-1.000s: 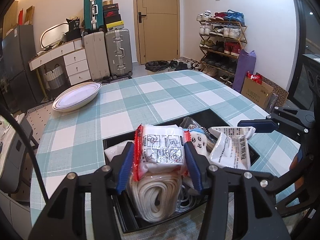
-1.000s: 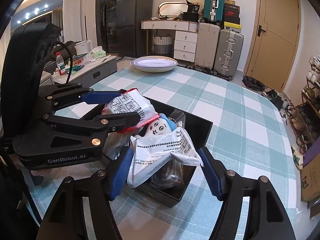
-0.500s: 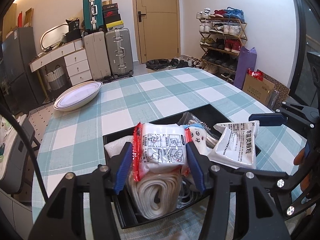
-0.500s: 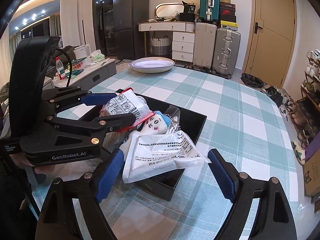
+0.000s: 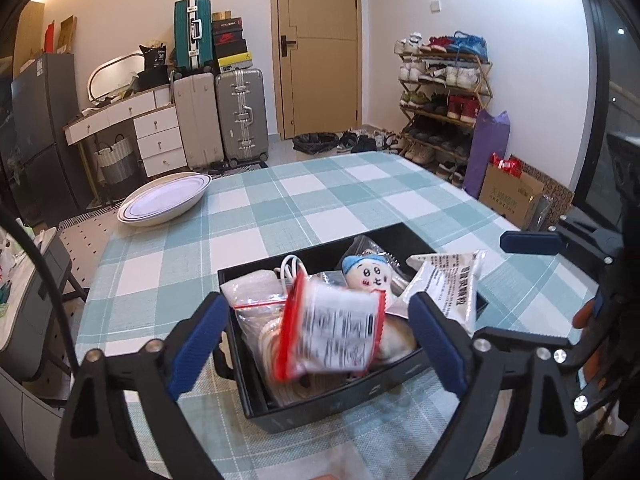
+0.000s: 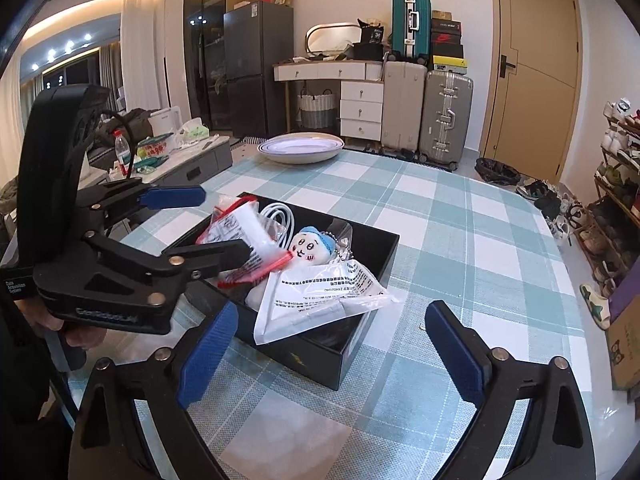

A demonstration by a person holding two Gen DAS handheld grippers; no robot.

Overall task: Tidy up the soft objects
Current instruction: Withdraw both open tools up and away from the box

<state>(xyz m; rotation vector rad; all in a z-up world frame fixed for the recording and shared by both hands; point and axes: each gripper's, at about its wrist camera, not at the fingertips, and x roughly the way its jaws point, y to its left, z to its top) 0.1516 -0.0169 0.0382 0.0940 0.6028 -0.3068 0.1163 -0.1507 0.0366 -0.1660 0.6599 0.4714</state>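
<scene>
Packets and a small doll fill the black box (image 5: pixel 344 400) that sits on the checked tablecloth (image 5: pixel 304 208). Nearest the left gripper (image 5: pixel 316 344) is a red-edged packet (image 5: pixel 332 332), blurred and tilted, lying between the two blue fingers (image 5: pixel 196 344) but touching neither; these jaws have just been opening and now stand wide apart with clear space on both sides of the packet. In the right wrist view the same red-edged packet (image 6: pixel 240 236) shows over the left part of the box, just beyond the left gripper's nearer finger.

A white printed packet (image 6: pixel 324 296) lies across the near corner of the box (image 6: pixel 360 344), one end hanging over the rim. It sits ahead of the right gripper (image 6: pixel 332 356), between the lines of its fingers (image 6: pixel 452 348) yet apart from both pads. That gripper's jaws too have just been opening and are spread wide, holding nothing.

Behind the packets, the doll (image 6: pixel 312 244) with a blue cap lies face up in the box, next to a coiled white cable (image 6: pixel 276 216). A bag of white rope (image 5: pixel 272 336) lies under the red-edged packet. Far across the table rests a white dish (image 5: pixel 164 204).
</scene>
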